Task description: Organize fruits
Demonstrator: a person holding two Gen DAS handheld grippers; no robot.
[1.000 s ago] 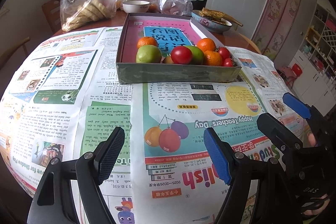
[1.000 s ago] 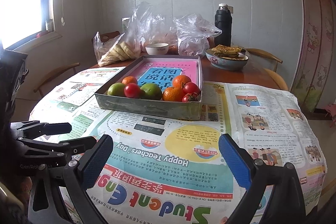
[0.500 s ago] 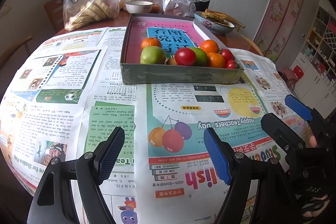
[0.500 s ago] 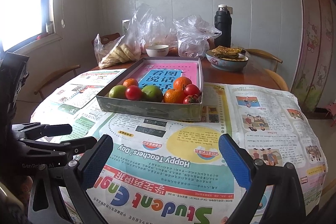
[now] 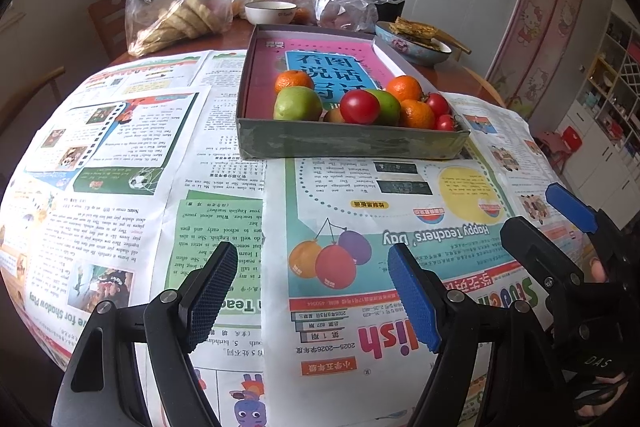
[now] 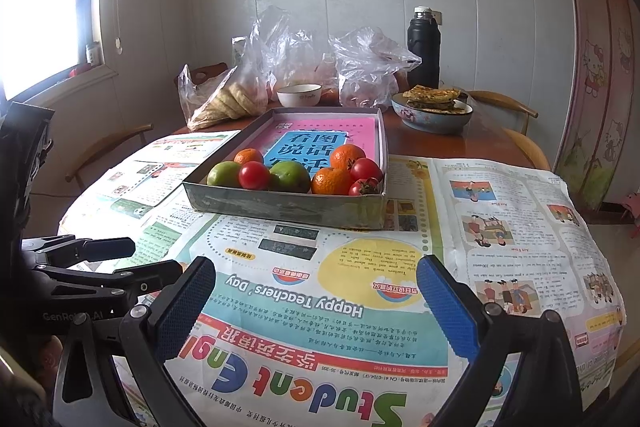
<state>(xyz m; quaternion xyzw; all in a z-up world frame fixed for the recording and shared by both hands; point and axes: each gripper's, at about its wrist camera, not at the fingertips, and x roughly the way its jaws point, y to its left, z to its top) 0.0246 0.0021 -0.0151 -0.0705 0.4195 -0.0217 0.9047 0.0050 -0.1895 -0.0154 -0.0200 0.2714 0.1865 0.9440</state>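
Fruits all bunched at tray near edge, mixed kinds; fits sorted-into-tray or still unsorted. Left hand-held gripper and right hand-held gripper both spread apart, holding nothing.

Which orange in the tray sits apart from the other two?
The orange at the tray's left side, behind the left green fruit. The other two oranges sit together among the tomatoes at the right end.

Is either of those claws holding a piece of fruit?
No. Both the left gripper and right gripper are open and empty; the fruit lies in the tray.
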